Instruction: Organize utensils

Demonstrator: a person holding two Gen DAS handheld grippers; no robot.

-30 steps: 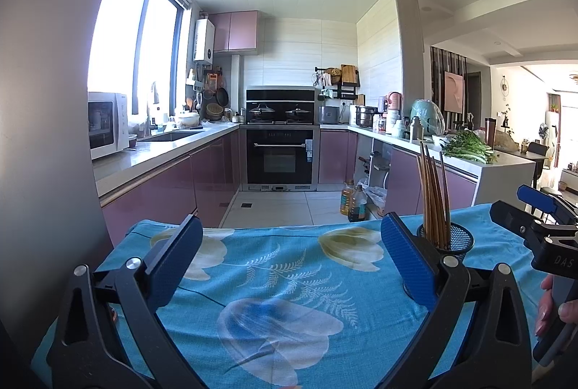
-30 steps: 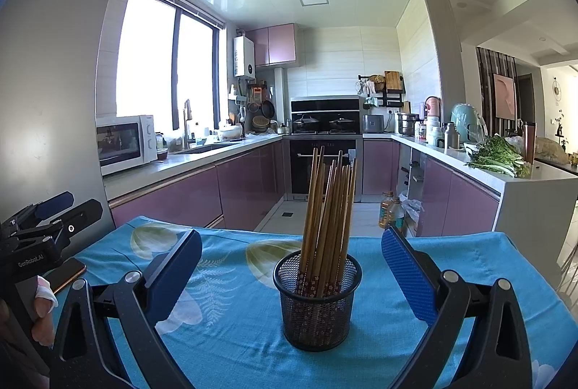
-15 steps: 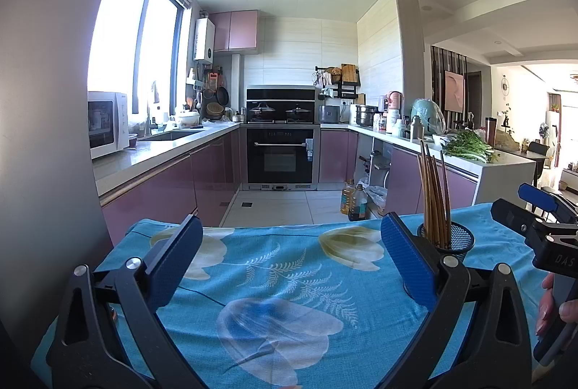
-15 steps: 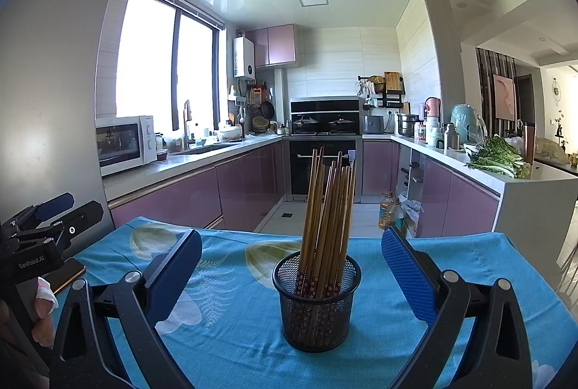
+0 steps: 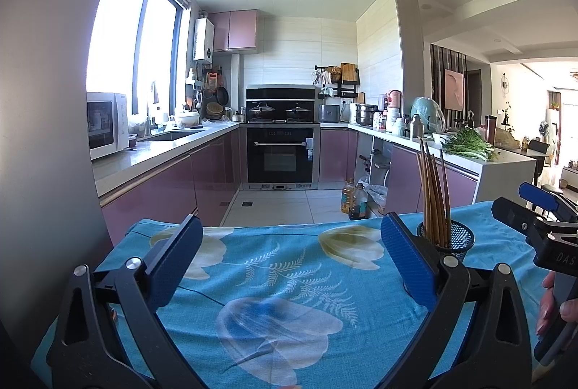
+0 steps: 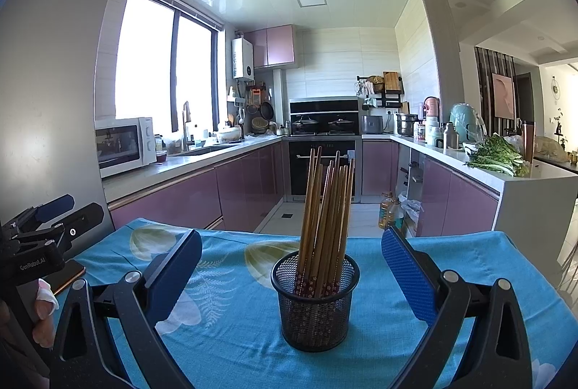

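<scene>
A black mesh holder [image 6: 316, 302] stands on the blue flowered tablecloth [image 6: 231, 327] with several wooden chopsticks [image 6: 325, 212] upright in it. My right gripper [image 6: 290, 266] is open and faces the holder, which sits between and just beyond its blue pads [image 6: 408, 275]. My left gripper [image 5: 290, 253] is also open over bare cloth, nothing between its fingers. In the left wrist view the holder [image 5: 457, 239] is partly hidden behind the right finger, chopsticks [image 5: 433, 193] rising above it. Each view shows the other gripper at its edge, held by a hand.
A phone [image 6: 67, 277] lies on the cloth at the far left. Beyond the table's far edge is a kitchen with purple cabinets [image 5: 166, 186], an oven [image 5: 281, 157], oil bottles [image 5: 356, 201] on the floor and greens [image 6: 496, 154] on the right counter.
</scene>
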